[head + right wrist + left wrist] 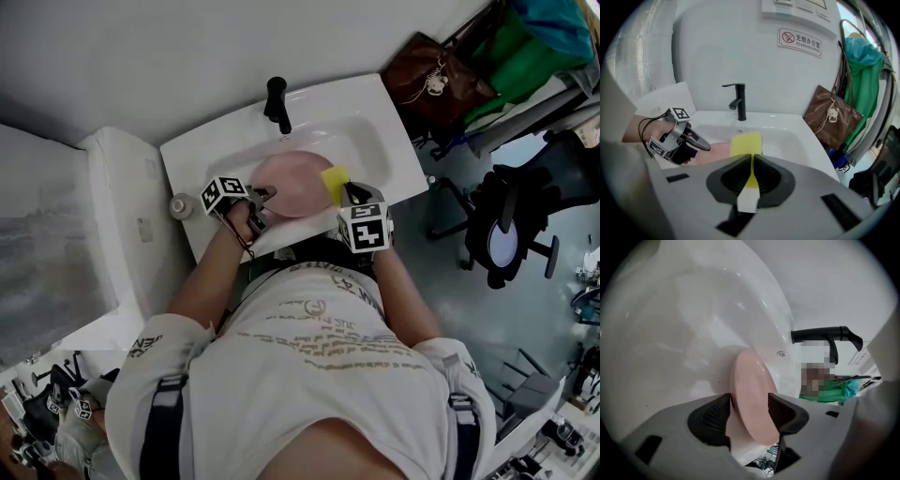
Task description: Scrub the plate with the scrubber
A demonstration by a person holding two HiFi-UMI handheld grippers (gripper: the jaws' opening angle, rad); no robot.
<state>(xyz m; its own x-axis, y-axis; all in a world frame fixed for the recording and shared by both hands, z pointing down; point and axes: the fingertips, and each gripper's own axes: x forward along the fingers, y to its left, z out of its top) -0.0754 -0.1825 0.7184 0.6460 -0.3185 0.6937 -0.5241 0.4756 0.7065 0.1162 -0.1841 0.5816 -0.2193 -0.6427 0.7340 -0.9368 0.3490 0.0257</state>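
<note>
A pink plate point(295, 183) stands on edge in the white sink point(375, 141). In the left gripper view the plate point(750, 390) sits between the jaws of my left gripper point(747, 411), which stand wide; the pads do not clamp it. My left gripper point(262, 197) is at the plate's left rim. My right gripper point(352, 192) is shut on a yellow scrubber point(335, 180), held at the plate's right edge. From the right gripper view the scrubber point(746, 143) sticks out of the shut jaws of the right gripper point(752, 176), with the plate point(717, 151) and the left gripper point(679, 140) beyond.
A black faucet point(277, 103) rises at the sink's back. A small round object point(180, 204) sits on the counter's left corner. A brown bag point(431, 80) hangs at the right, and a black office chair point(511, 220) stands on the floor.
</note>
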